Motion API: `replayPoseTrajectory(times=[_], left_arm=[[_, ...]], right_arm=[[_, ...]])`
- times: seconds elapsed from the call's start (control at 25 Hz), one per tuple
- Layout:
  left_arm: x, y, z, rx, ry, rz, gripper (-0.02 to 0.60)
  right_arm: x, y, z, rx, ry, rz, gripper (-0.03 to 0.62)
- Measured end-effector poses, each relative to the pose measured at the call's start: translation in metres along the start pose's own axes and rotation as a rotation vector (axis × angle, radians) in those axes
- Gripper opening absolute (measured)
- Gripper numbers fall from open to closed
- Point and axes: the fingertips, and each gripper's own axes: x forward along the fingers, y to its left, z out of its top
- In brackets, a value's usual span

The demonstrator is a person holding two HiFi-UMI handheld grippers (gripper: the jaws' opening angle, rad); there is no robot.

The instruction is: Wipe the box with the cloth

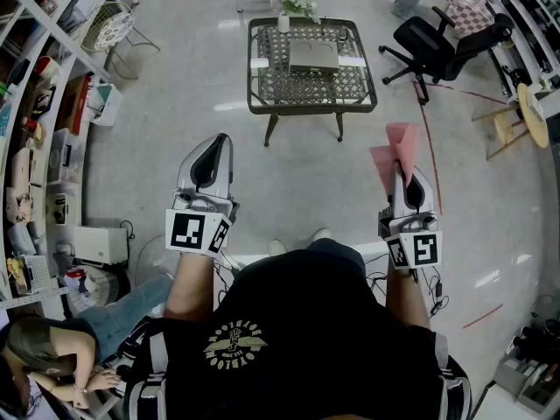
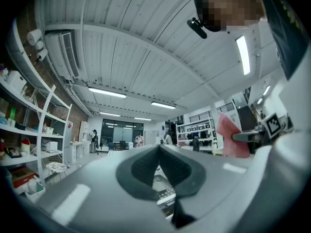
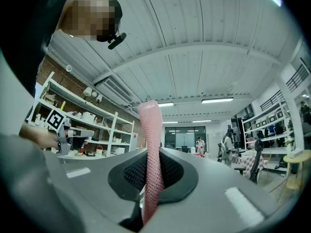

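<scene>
The right gripper (image 1: 405, 175) is clamped on the pink cloth (image 1: 393, 154), which stands up out of its closed jaws. Both are held in the air over the floor, well apart from the metal table (image 1: 259, 103). The grey box (image 1: 313, 55) lies on that table, untouched. The left gripper (image 1: 222, 140) has its jaws together, with nothing between them.

No legible text: emblem (image 1: 234, 346) on the black shirt too small to read; left gripper (image 1: 219, 143) and right gripper (image 1: 403, 171) cubes show only square coded markers.
</scene>
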Motion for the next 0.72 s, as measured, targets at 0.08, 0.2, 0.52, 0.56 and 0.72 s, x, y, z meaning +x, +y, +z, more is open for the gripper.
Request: replayPoseTrajectory(times=[0.08, 0.2, 0.52, 0.56, 0.72], left_arm=[[-0.004, 0.004, -0.001, -0.01, 0.003, 0.009, 0.0], [-0.006, 0.008, -0.002, -0.017, 0.003, 0.011, 0.0], [0.019, 0.012, -0.015, -0.007, 0.007, 0.009, 0.0], [0.023, 0.012, -0.016, -0.006, 0.007, 0.012, 0.0], [0.032, 0.014, -0.025, 0.007, 0.004, 0.014, 0.0]], right_arm=[[-0.001, 0.006, -0.001, -0.001, 0.003, 0.004, 0.018], [0.001, 0.009, -0.002, -0.006, 0.009, 0.006, 0.018], [0.008, -0.026, -0.007, 0.0, -0.004, -0.04, 0.018], [0.01, -0.033, -0.009, 0.002, -0.004, -0.048, 0.018], [0.018, -0.048, -0.019, 0.009, -0.006, -0.062, 0.017]])
